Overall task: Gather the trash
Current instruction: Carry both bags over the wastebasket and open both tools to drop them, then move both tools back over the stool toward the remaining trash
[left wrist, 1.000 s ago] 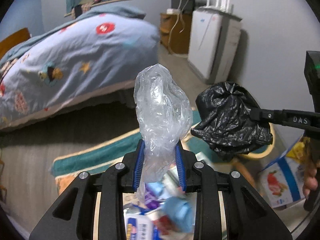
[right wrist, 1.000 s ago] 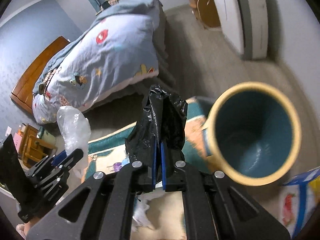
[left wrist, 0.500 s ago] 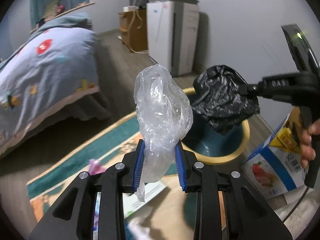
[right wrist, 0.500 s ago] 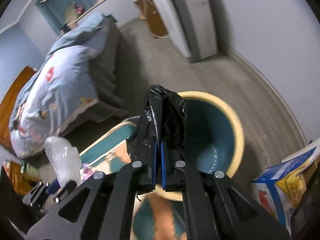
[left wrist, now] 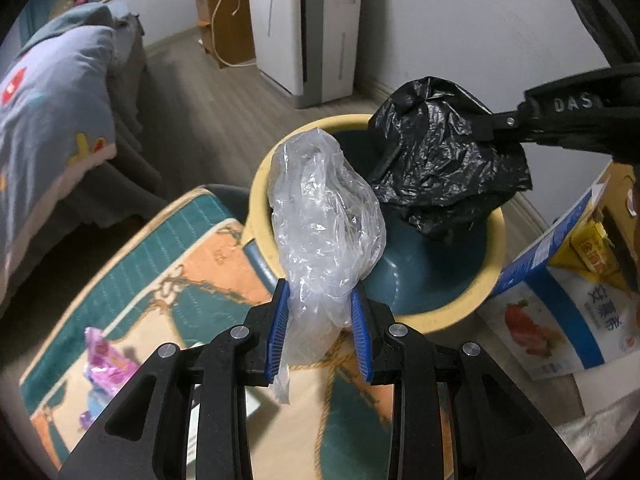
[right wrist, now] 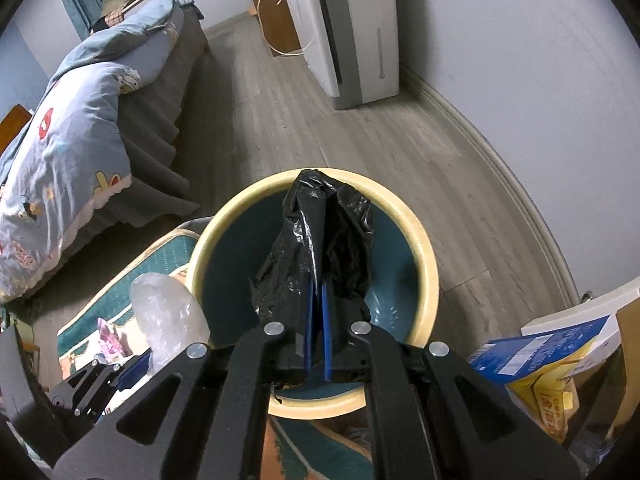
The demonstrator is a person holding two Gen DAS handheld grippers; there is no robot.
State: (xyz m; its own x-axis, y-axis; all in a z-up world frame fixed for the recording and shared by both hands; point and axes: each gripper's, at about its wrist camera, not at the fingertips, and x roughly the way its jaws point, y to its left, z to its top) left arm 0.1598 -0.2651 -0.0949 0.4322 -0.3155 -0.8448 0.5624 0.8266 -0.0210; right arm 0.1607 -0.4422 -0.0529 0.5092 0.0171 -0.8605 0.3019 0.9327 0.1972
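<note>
Crumpled black bag [right wrist: 320,248] over bin [right wrist: 424,248] opening, pinched in right claw [right wrist: 316,320]. Clear plastic bag [left wrist: 324,216] above bin's near rim, pinched in left claw [left wrist: 320,320]. Pink wrapper [left wrist: 104,356] on rug [left wrist: 168,248] left of bin; carton [left wrist: 560,304] right of bin.

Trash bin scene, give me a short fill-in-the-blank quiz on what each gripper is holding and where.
1. The left gripper is shut on a crumpled ____ plastic bag.
2. The right gripper is shut on a crumpled ____ plastic bag.
3. Both bags are held over the teal bin, whose rim is coloured ____.
4. To the right of the bin lies a blue and white ____.

Missing words: clear; black; yellow; box
</note>
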